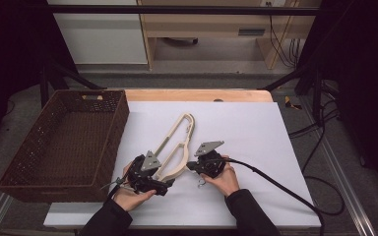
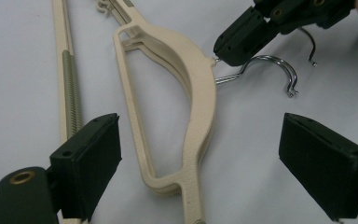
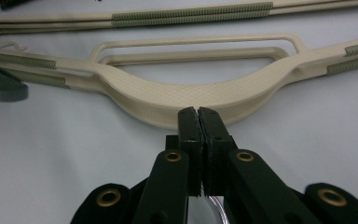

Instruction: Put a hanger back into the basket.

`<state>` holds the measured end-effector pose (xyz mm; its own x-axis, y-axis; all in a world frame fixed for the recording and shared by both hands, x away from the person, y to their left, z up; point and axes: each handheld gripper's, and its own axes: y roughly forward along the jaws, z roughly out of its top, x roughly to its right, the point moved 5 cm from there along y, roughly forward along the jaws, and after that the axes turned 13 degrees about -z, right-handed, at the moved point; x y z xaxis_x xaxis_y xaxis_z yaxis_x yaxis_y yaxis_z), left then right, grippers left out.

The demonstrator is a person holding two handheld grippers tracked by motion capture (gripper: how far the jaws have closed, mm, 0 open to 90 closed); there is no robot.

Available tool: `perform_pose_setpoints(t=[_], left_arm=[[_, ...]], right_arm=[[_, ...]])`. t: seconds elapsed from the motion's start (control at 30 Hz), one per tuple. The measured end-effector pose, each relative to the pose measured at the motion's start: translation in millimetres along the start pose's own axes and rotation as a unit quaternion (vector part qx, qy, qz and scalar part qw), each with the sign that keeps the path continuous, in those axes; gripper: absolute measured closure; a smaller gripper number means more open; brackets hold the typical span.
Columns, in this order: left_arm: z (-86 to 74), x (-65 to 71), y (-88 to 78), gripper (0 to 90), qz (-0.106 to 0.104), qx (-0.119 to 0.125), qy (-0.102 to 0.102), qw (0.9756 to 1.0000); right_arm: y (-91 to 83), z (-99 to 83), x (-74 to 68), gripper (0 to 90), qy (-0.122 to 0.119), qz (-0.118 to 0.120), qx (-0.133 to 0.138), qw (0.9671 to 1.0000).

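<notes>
Where the white sheet (image 1: 256, 132) covers the counter (image 1: 197, 95), two cream plastic hangers (image 1: 174, 147) lie stacked flat, one on the other, their shoulders running from the near middle toward the far middle of the sheet. From the neck of the stack a chrome hook (image 2: 279, 70) curves out over the sheet. The right claw (image 3: 198, 114) is clamped tight at that neck, its two black jaws pressed together with the wire of the hook between them, tips against the thick curved middle of the hangers. The left claw (image 2: 200, 154) hangs low over the near end of the stack with its jaws standing wide; a cream arm of the hangers passes between them, and neither pad touches it. Both hands grip the claw bodies near the front edge of the sheet, dark sleeves behind them. A brown woven basket (image 1: 110, 105) stands at the left, just beside the sheet, with a cable (image 1: 285, 189) trailing off to the right
</notes>
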<state>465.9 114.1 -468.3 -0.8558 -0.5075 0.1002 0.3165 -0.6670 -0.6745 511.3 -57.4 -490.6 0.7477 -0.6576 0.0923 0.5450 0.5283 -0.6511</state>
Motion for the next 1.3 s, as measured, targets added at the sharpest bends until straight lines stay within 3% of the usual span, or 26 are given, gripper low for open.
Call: perform_pose_setpoints(t=[0.07,0.37,0.53,0.67,0.97,1.07,1.17,1.3], left_arm=[[2.2,1.2,3.2,14.5,0.009,-0.013,0.014,0.9998],[13.7,0.9,26.1,25.7,0.015,-0.039,0.028,0.9988],[17.2,2.4,39.9,35.1,0.032,-0.061,0.045,0.9966],[20.3,5.4,47.9,46.1,0.037,-0.07,0.055,0.9953],[20.5,1.8,55.1,64.6,0.045,-0.071,0.037,0.9957],[21.0,2.7,53.4,70.9,0.032,-0.071,0.031,0.9965],[21.1,4.3,53.0,71.6,0.038,-0.073,0.032,0.9961],[21.9,4.7,49.7,72.4,0.041,-0.068,0.029,0.9964]], right_arm=[[-3.1,1.5,1.1,89.0,-0.002,-0.005,-0.001,1.0],[-14.5,7.5,3.6,88.9,0.001,-0.011,-0.004,0.9999],[-17.8,9.9,3.0,89.0,0.003,-0.014,-0.001,0.9999],[-20.9,11.3,3.8,89.0,-0.008,-0.014,0.004,0.9999],[-22.6,12.3,3.4,88.9,-0.012,-0.018,0.006,0.9997],[-24.5,13.0,3.2,88.8,-0.009,-0.021,0.004,0.9997],[-24.9,13.7,3.5,88.1,-0.014,-0.021,0.01,0.9996],[-32.5,17.8,5.1,75.4,-0.007,-0.025,0.022,0.9994]])
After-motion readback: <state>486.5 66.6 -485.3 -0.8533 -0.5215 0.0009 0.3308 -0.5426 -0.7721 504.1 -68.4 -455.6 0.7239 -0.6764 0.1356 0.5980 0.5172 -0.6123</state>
